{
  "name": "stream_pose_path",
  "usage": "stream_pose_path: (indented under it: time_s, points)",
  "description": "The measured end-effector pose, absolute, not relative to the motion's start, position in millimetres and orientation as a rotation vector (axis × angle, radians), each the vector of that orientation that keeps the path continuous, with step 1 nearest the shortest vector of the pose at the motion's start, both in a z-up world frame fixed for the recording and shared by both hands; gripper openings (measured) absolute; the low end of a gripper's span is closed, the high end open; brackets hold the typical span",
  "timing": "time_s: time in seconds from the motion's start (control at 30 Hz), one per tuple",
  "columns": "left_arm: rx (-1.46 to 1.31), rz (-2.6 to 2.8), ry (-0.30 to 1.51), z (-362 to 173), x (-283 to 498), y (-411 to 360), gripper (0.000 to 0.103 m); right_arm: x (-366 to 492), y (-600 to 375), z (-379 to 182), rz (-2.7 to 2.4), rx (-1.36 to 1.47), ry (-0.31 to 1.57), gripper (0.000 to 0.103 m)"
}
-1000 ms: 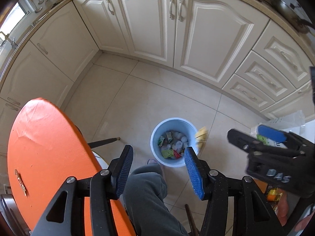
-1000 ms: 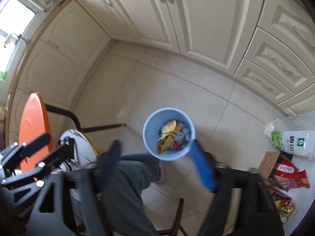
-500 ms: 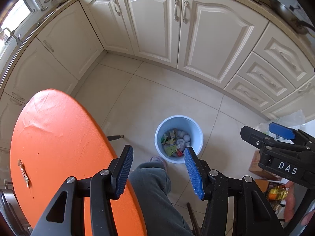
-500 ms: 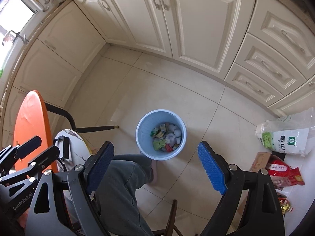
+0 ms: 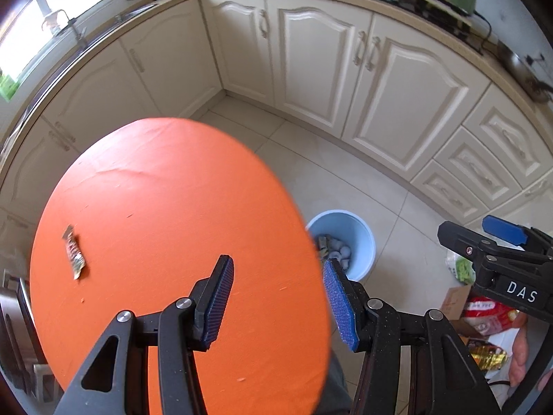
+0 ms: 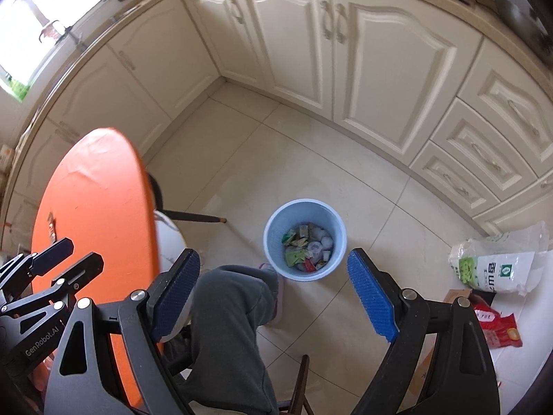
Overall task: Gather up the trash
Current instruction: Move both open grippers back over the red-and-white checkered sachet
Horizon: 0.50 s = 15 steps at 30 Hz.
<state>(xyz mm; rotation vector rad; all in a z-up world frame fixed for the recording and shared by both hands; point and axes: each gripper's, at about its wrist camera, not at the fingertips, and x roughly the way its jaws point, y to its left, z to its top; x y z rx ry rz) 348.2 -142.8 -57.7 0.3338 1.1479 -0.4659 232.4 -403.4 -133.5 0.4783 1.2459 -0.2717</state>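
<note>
The flat, crumpled snack wrapper with red and green print (image 5: 74, 256) lies alone on the round orange tabletop (image 5: 166, 207), far left side, well apart from both tools. From the left gripper (image 5: 276, 302) it sits up and to the left in the left wrist view; its long axis runs roughly toward and away from the camera, tilted slightly, so the jaws would probably need to straddle its narrow width. The left gripper hangs over the table's near right edge, blue pads partly apart, nothing between them. The right gripper (image 6: 276, 295) is off the table, over the person's grey-trousered knee (image 6: 228, 314) and the floor, pads wide apart, empty. The left one is clearly nearer, so I'd judge the pickup as its job.

The round light-blue plastic bin (image 6: 273, 219) stands on the beige tile floor (image 6: 311, 159), right of the table and already holding mixed scraps.

The tabletop is otherwise bare but for small crumbs. Cream kitchen cabinets (image 5: 311, 69) wrap the corner; a white sack with green print (image 6: 497, 269) and red packets lie on the floor at right.
</note>
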Motion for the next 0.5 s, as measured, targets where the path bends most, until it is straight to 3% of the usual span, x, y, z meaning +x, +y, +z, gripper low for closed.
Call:
stream_pose_path:
  time_s: [0.5]
  points:
    - [0.064,-0.085,1.111,-3,354,127,0.05,334,-161,-89,0.138,0.166,1.273,0.091]
